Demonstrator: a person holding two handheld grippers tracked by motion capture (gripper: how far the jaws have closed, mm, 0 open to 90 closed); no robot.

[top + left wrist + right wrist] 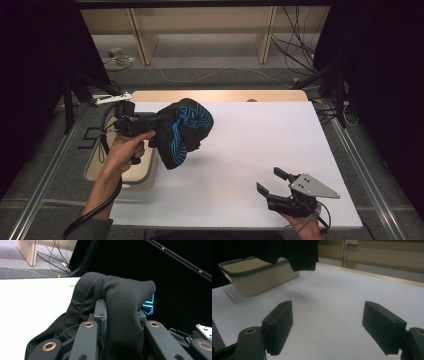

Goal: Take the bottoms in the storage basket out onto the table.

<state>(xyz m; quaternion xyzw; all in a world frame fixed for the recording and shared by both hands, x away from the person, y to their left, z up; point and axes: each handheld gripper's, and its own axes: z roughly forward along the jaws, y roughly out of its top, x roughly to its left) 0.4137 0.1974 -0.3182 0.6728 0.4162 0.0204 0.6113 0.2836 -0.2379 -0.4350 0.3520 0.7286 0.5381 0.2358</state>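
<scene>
A black cloth with a bright blue line pattern [182, 131] hangs bunched in the air above the left part of the white table top [260, 135]. My left gripper [161, 123] is shut on it, its jaws buried in the fabric. In the left gripper view the black cloth [117, 297] is draped over and squeezed between the two fingers [100, 312]. My right gripper [268, 180] rests low near the table's front right edge, open, with nothing between its fingers [279, 320]. The cloth's lower edge [299, 255] hangs at the top of the right gripper view.
A beige basket with a grey rim [94, 172] stands at the table's left edge, under my left hand; its wall [259, 281] is also in the right gripper view. Cables and wooden shelf legs [145, 45] lie on the floor beyond the table.
</scene>
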